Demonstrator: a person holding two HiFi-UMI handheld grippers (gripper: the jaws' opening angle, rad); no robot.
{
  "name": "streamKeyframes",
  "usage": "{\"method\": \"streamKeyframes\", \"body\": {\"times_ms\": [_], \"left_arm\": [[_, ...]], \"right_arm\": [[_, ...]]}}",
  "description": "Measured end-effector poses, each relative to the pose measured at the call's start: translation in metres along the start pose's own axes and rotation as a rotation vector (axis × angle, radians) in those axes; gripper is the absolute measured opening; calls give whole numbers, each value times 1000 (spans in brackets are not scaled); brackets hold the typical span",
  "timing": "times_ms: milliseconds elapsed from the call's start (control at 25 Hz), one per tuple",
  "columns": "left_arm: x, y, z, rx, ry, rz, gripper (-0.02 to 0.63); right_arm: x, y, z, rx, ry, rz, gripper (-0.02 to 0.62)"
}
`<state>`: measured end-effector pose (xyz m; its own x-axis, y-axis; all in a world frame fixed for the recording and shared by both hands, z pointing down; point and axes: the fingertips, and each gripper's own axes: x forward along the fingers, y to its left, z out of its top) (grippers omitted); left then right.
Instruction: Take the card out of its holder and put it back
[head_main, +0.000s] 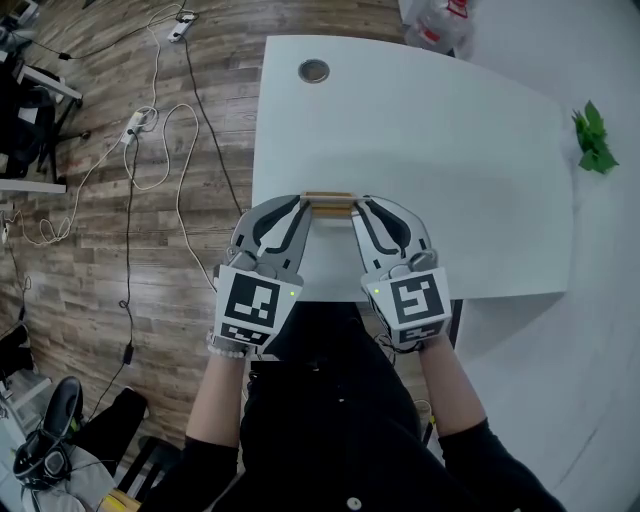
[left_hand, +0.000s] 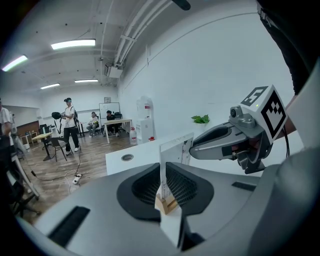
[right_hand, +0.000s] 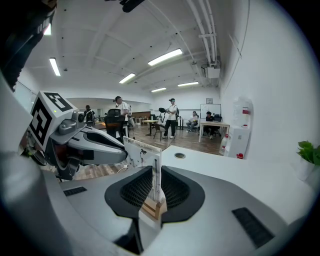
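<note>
Both ends are taken, card not yet lifted. The left gripper (head_main: 301, 205) is closed on one end of the wooden holder (head_main: 329, 199), the right gripper (head_main: 358, 206) clamped on the other. The card (right_hand: 142, 151) stands upright in its slot at the near edge of the white worktop (head_main: 450, 150). Next, I'd say, one gripper must shift up onto the card alone and draw it straight out. The card's dark print is too small to read, and there's no brand anywhere.
</note>
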<state>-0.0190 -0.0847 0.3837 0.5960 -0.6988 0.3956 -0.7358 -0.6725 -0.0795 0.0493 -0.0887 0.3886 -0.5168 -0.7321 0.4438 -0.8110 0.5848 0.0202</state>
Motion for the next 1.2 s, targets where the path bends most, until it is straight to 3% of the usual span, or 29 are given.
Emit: {"method": "streamKeyframes", "body": {"times_ms": [600,1200], "left_arm": [[-24,-4,44,57,-47,29,46],[-52,1,108,111,-148,63,44]], "right_arm": [[-27,1,38,-33,-67,-11,84],[-58,2,105,-74,-164,-39,84]]}}
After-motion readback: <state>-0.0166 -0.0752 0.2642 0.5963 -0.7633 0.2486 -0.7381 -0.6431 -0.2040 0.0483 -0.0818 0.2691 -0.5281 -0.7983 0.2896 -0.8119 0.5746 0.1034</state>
